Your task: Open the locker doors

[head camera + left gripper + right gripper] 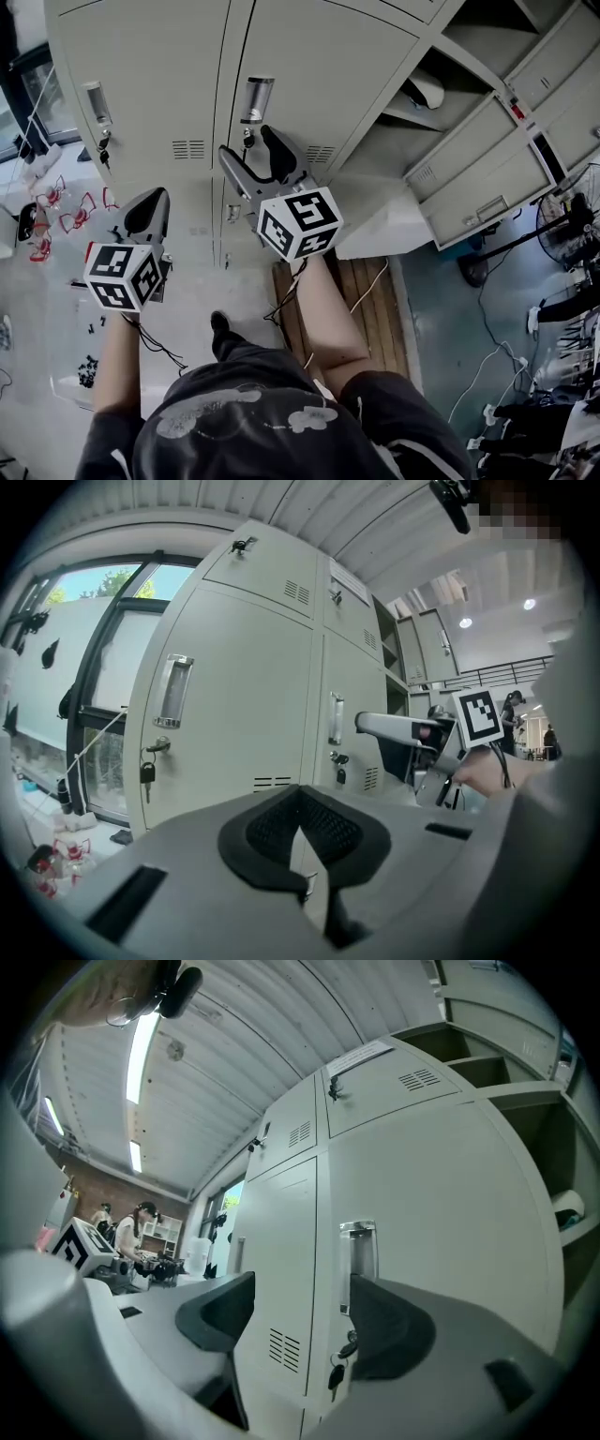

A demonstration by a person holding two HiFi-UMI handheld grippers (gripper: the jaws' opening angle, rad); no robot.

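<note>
Off to the right of the right hand-held gripper [259, 161], several locker compartments [473, 33] stand open. One of them holds a white object [427, 89] of unclear kind. Straight ahead of both grippers, the left locker door [155, 75] and the right locker door [323, 66] are shut.

The right hand-held gripper's jaws are spread wide. The right door's metal handle [359, 1251] shows in the gap, close by the right jaw; whether they touch cannot be told. A key [335, 1373] hangs in the lock just beneath.

The left hand-held gripper [302, 834] has its jaws pressed together on nothing, short of the left door's handle [174, 691] and its hanging key [147, 772].

Above the right gripper, a white label [361, 1054] sits on an upper door, with print too small to read.
</note>
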